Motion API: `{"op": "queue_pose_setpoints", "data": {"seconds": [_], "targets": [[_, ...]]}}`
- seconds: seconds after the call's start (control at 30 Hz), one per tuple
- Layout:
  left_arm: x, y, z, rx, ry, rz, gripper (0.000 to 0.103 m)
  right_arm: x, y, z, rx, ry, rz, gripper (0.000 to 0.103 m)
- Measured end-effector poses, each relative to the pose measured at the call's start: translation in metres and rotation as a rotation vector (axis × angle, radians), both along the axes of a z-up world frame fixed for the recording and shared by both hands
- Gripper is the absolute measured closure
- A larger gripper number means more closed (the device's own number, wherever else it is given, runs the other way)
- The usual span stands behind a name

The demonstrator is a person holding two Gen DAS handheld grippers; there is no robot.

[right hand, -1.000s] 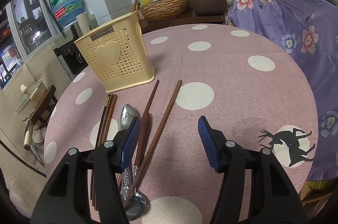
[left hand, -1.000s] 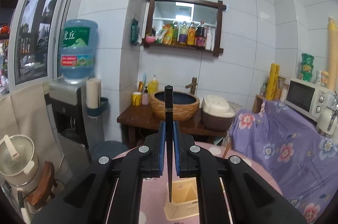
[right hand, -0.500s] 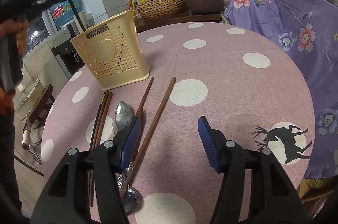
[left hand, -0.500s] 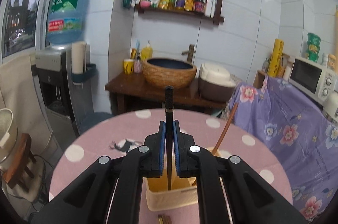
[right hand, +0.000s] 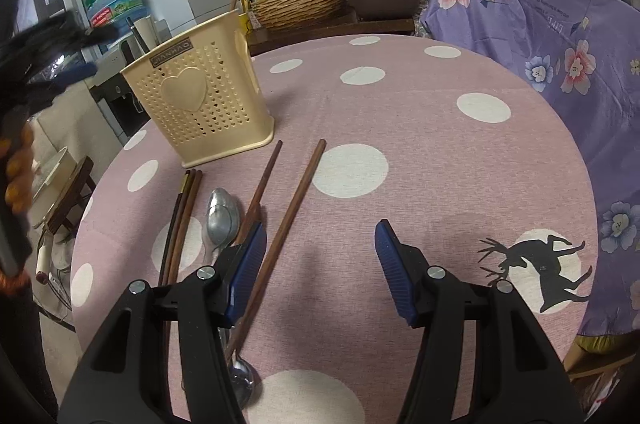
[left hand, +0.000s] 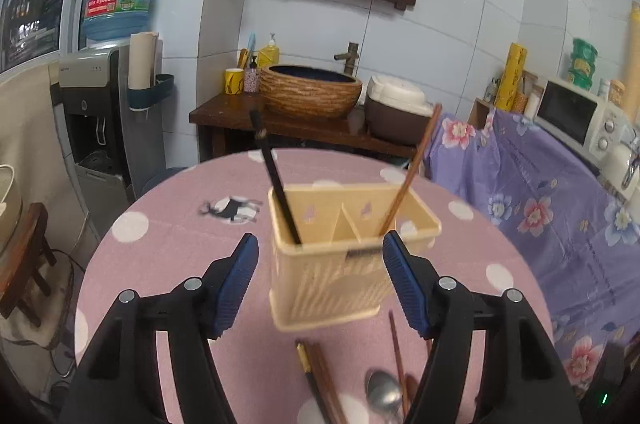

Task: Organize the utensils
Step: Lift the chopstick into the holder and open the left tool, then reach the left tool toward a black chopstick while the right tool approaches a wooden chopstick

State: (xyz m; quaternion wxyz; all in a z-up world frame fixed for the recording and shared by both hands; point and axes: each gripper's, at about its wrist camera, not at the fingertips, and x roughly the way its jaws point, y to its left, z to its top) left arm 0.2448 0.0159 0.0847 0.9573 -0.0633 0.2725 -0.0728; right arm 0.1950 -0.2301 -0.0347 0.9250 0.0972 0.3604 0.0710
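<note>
A cream perforated utensil holder (left hand: 332, 280) stands on the pink dotted table (right hand: 440, 164). A black chopstick (left hand: 276, 180) leans in its left compartment and a brown chopstick (left hand: 408, 180) in its right one. My left gripper (left hand: 319, 240) hovers just before the holder's rim; its jaws are opening and no pad touches anything. In the right wrist view the holder (right hand: 200, 104) is at the back left. Two brown chopsticks (right hand: 296, 200), a steel spoon (right hand: 222, 216) and a bundle of chopsticks (right hand: 184, 208) lie before it. My right gripper (right hand: 320, 227) hangs open above them, empty.
A purple floral cover (right hand: 560, 24) drapes the furniture right of the table. Behind the table stand a wooden washstand with a woven basin (left hand: 310, 96) and a water dispenser (left hand: 92, 104). A person's hand (right hand: 16, 164) holding the left gripper shows blurred at the left edge.
The left gripper sank toward the holder, its jaws parted, and the black chopstick it held now stands in the left compartment. The right gripper stayed where it was.
</note>
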Motion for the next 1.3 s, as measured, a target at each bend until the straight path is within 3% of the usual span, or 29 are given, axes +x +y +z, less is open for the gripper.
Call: {"op": "queue_pose_setpoints", "data": {"seconds": [0.2,0.27,0.43,0.6,0.73,0.97,1.1,1.2,1.3], "targets": [[-0.022,0.005,-0.055,0.024,0.163,0.016,0.041,0.007,0.004,-0.007,-0.025,0.046,0.005,0.046],[-0.026,0.005,-0.074,0.015,0.222,0.007,0.053,0.009,0.007,-0.009,-0.028,0.060,0.012,0.046],[-0.029,-0.004,-0.110,-0.008,0.326,-0.024,0.070,0.007,0.016,-0.013,-0.038,0.070,0.026,0.046],[-0.032,-0.015,-0.123,-0.006,0.350,-0.037,0.075,0.004,0.015,-0.014,-0.041,0.072,0.020,0.046],[-0.031,-0.022,-0.134,0.041,0.369,-0.032,0.080,0.005,0.013,-0.016,-0.037,0.081,0.015,0.046],[-0.037,-0.014,-0.135,0.085,0.365,0.000,0.080,0.006,0.014,-0.018,-0.066,0.089,0.026,0.046],[-0.036,0.006,-0.128,0.016,0.366,0.017,0.080,0.015,0.007,-0.016,-0.059,0.103,0.012,0.046],[-0.029,0.011,-0.122,0.020,0.350,0.046,0.080,0.029,0.009,-0.013,-0.007,0.124,0.025,0.048],[-0.019,0.018,-0.120,0.001,0.353,0.074,0.080,0.041,0.017,-0.009,-0.027,0.126,0.026,0.052]]}}
